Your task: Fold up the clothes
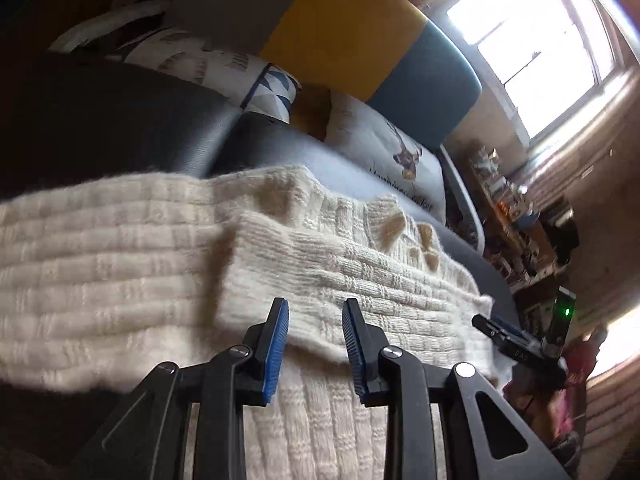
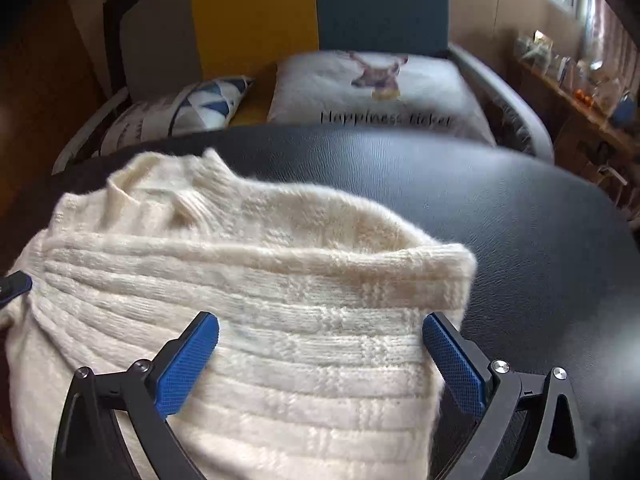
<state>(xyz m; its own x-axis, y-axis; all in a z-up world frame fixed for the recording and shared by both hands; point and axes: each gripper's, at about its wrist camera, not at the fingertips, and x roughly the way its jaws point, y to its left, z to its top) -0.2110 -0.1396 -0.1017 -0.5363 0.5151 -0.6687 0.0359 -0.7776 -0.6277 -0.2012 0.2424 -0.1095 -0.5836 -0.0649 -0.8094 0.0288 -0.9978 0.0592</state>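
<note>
A cream cable-knit sweater [image 1: 132, 264] lies partly folded on a black leather surface [image 2: 500, 216]. One thick fold [image 2: 280, 264] rests across its top. My left gripper [image 1: 316, 312] hovers low over a folded edge of the knit. Its blue pads [image 1: 276, 344] stand apart with a clear gap, and nothing is pinched. My right gripper [image 2: 320, 332] is spread wide over the sweater's right part, with its pads [image 2: 452, 360] beside the fabric, not pressing it. The right gripper [image 1: 504, 336] also shows at the sweater's far corner in the left wrist view.
Behind the black surface lie a deer-print pillow [image 2: 380, 88] and a blue-triangle pillow [image 2: 200, 104], in front of yellow and teal panels [image 2: 256, 12]. A cluttered shelf [image 2: 580, 80] runs along the right wall under a bright window [image 1: 532, 40].
</note>
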